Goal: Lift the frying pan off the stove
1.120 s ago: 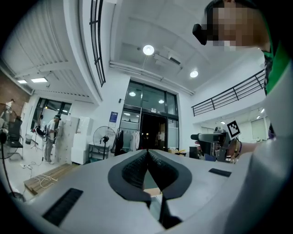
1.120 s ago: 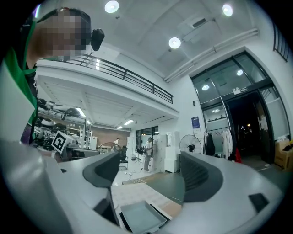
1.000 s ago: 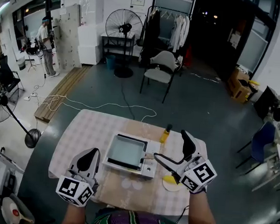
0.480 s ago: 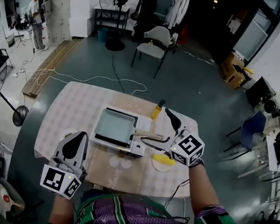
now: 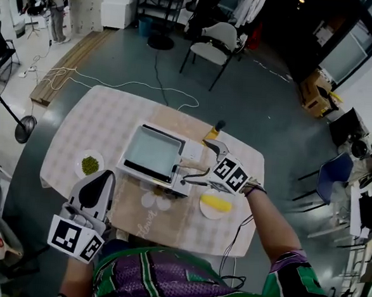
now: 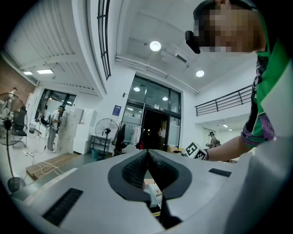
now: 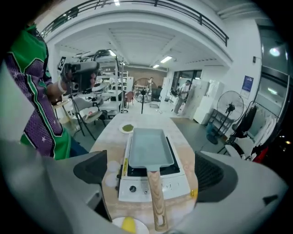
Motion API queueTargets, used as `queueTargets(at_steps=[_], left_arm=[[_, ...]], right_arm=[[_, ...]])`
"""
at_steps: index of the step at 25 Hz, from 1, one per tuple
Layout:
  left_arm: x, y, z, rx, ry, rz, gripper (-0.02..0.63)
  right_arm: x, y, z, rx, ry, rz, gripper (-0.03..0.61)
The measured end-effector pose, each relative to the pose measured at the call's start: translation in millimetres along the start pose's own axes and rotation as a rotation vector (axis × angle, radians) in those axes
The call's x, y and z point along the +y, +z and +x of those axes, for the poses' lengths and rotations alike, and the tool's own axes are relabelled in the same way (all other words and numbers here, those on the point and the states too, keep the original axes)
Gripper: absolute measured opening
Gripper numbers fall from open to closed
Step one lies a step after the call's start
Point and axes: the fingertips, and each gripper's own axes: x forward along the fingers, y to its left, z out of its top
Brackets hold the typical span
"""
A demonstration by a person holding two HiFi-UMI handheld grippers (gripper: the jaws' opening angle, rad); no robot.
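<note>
The right gripper (image 7: pixel 153 177), jaws just opened wide, flanks the frying pan (image 7: pixel 151 147) handle (image 7: pixel 156 197) without touching; the left gripper (image 6: pixel 147 158) is closed, empty.

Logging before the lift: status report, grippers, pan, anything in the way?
Left gripper shut, empty. Right gripper just opened wide, lined up on handle, not gripping. Frying pan on stove. Plate beside handle end, not blocking.

A checkered cloth covers the worktop (image 5: pixel 105 123). Near its left edge sits a small plate (image 5: pixel 90 164) of green bits, and toward the right a second plate (image 5: pixel 216 204) holds something yellow. A dark-capped yellow bottle (image 5: pixel 212 132) stands at the far edge. Beyond, a chair (image 5: pixel 213 45) and a pale cable (image 5: pixel 124 84) are on the floor.
</note>
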Motion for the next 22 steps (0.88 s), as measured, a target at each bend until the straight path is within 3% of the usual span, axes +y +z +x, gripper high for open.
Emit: queueTargets(at_steps=[8,14,22], left_arm=[[17,-14,-11,0.016,0.056,-0.057,0.021],[33,-17,-6,0.038,0.094,-0.016,0.021],[44,-17,19,0.050,0.071,-0.002,0.021]], right_arm=[[-20,-63,62,0.167,0.100,0.104,0.586],[-16,-88,93,0.270,0.161,0.106,0.583],[-19,-111,122,0.390,0.242,0.142,0.551]])
